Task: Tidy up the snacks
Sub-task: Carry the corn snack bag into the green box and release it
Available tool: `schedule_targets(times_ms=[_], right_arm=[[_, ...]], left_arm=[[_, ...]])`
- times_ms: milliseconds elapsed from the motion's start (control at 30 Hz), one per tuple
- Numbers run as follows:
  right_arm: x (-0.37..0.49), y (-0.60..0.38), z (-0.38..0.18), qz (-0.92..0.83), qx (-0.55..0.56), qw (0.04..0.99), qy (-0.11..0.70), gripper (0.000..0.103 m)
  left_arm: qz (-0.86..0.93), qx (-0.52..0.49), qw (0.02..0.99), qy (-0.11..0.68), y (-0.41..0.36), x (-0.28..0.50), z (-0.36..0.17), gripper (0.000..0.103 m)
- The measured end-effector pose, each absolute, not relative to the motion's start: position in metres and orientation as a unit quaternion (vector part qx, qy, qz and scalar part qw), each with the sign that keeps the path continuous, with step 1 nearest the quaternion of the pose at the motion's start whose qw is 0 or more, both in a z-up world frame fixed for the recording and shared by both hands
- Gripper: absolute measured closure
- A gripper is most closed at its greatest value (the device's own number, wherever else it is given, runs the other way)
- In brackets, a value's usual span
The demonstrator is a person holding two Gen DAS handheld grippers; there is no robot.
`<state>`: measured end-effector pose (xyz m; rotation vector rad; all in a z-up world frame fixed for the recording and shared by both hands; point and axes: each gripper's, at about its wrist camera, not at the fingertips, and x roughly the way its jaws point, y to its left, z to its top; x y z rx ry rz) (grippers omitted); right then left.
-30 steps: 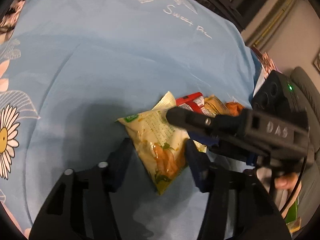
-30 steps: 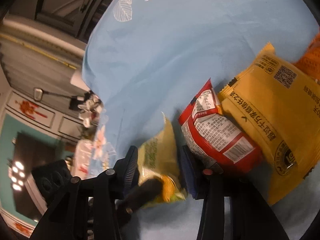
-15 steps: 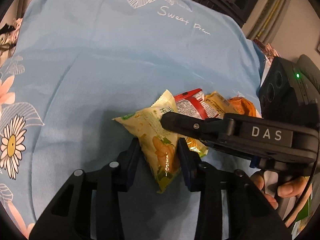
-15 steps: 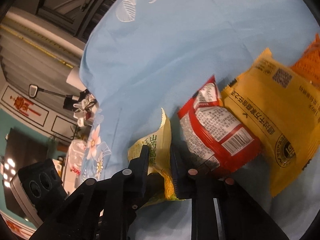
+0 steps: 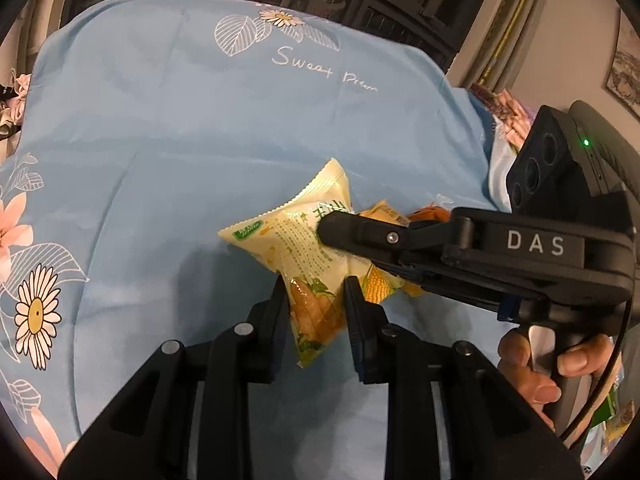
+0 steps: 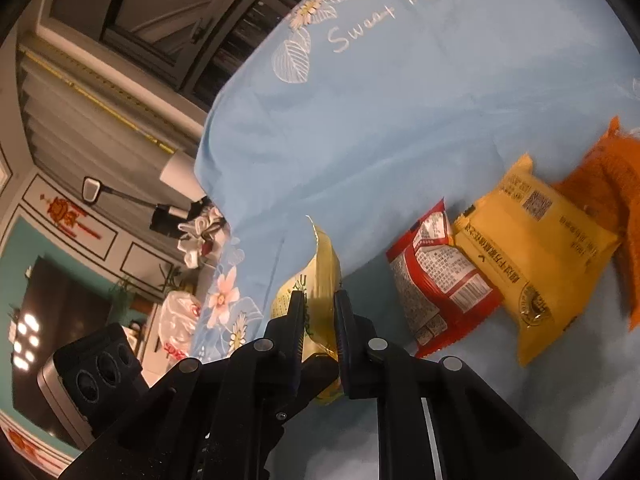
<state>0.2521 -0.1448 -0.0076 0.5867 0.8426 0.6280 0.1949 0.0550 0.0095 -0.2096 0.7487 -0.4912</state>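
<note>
A: We have the pale yellow snack packet point(image 5: 296, 248) pinched from two sides. Our left claw point(image 5: 316, 300) has just been closing and now grips its lower end; our right claw point(image 6: 318, 320) has also just been closing and clamps the upper edge.

B: And the packet sits just above the blue bedsheet point(image 5: 160, 140), with the red packet point(image 6: 436, 292), the yellow packet point(image 6: 532, 264) and the orange packet point(image 6: 616, 184) lying in a row beside it.

A: For this step, we think we should raise both claws together and evenly, so the film is not stretched or torn between us. A puffy bag may slip if one side pulls ahead.

B: Agreed. Readable writing: "DAS" on the right claw's body, and "Sweet" in white script on the sheet; the following word is unclear. The packets carry Chinese print, a barcode and a QR code, too small for us to read.
</note>
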Motion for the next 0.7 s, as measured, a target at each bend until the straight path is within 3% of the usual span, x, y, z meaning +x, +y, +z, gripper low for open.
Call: schedule_targets(times_ms=[400,700], right_arm=[[0.199,-0.190,0.036,0.256,0.276,0.857,0.353,0.087],[0.128,-0.284,0.056,0.182,0.277,0.892,0.308,0.087]], left_arm=[[-0.272,-0.063,0.899,0.337,0.005,0.163,0.053,0.077],[-0.358,-0.004,0.876,0.322,-0.098,0.112,0.073,0.077]])
